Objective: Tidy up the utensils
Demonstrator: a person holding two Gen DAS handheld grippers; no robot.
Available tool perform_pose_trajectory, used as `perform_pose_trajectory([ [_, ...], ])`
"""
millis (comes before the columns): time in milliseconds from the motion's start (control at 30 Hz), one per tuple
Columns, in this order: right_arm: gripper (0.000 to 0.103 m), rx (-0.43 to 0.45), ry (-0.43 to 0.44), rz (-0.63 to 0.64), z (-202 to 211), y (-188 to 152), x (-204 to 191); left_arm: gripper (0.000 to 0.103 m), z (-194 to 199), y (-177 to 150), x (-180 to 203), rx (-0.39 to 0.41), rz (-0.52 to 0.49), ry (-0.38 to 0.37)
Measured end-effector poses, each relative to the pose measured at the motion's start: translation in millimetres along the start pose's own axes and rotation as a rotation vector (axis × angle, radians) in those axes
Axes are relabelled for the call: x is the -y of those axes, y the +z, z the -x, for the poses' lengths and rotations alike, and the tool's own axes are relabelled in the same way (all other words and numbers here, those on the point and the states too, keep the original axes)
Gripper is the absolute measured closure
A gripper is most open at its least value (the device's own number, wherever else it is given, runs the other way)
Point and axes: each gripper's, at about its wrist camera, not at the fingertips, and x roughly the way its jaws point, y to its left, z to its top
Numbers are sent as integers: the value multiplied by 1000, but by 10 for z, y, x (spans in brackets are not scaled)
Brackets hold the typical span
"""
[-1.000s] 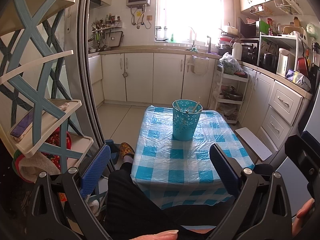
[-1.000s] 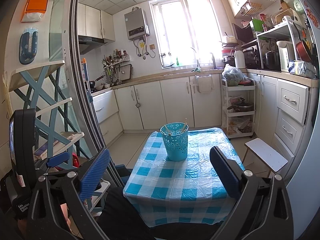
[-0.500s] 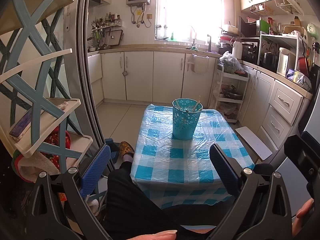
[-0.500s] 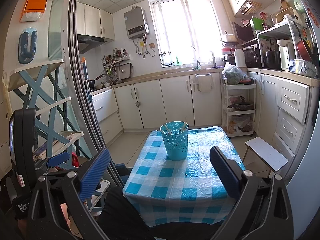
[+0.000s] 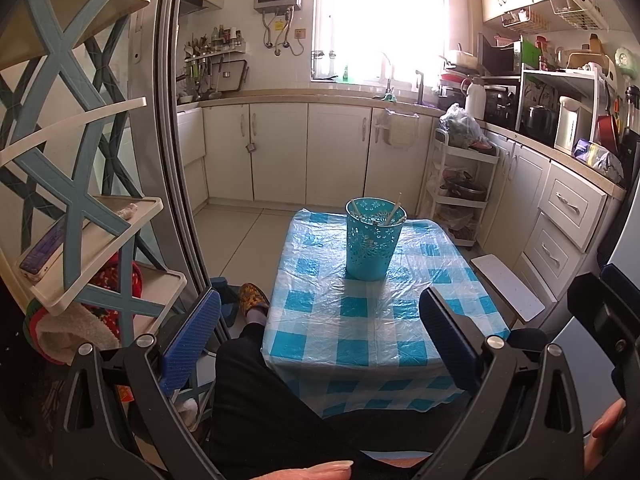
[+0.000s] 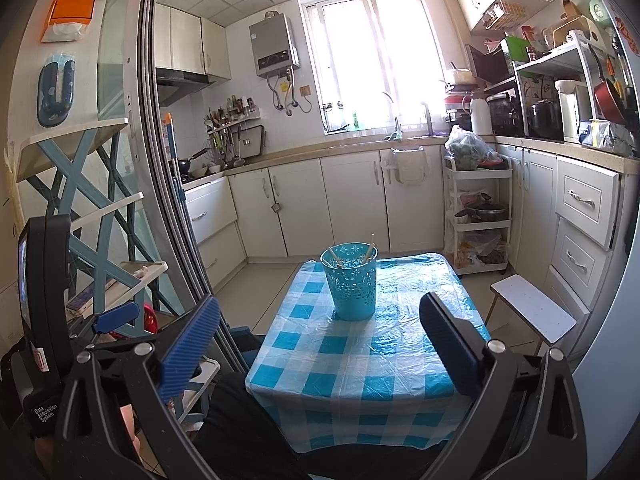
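A teal perforated utensil cup (image 5: pixel 373 238) stands upright on a small table with a blue-and-white checked cloth (image 5: pixel 372 320). Chopsticks (image 5: pixel 394 209) lean inside the cup. The cup also shows in the right wrist view (image 6: pixel 351 281), with chopsticks (image 6: pixel 368 252) in it. My left gripper (image 5: pixel 320 336) is open and empty, held back from the table's near edge. My right gripper (image 6: pixel 320 340) is open and empty, also well short of the cup, above the table's near edge.
A blue-and-cream corner shelf (image 5: pixel 80 208) and a sliding door frame (image 5: pixel 176 160) stand on the left. A white rolling cart (image 5: pixel 460 188) and a small white stool (image 5: pixel 508 286) are to the right of the table. Kitchen cabinets (image 5: pixel 304 152) line the back. The person's dark-trousered legs (image 5: pixel 260 412) are below.
Both views have shifted only slightly; the cup sits a touch lower and nearer in the frames. Both grippers stay open and empty.
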Motion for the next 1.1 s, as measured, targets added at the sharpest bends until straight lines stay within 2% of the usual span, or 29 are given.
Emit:
perform_pose_trajectory([
  [467,7,-6,4,0,-20,-20,17,7,-40,27,-20,-4,2,5],
  [633,7,-13,10,-6,-55,-61,79,7,-49,-20,12,22,-12,12],
  [767,7,-19,-1,-19,-132,-52,164,7,-154,-27,59,-3,-19,5],
  [867,7,-28,-24,-36,-250,-39,263,7,-319,-14,60,-51,-7,-26],
  [967,7,-58,-55,-40,-448,-40,379,7,-482,-7,79,-81,-6,-22],
  [1100,7,-133,-116,-48,-930,-88,602,7,-740,31,107,-124,-12,-28],
])
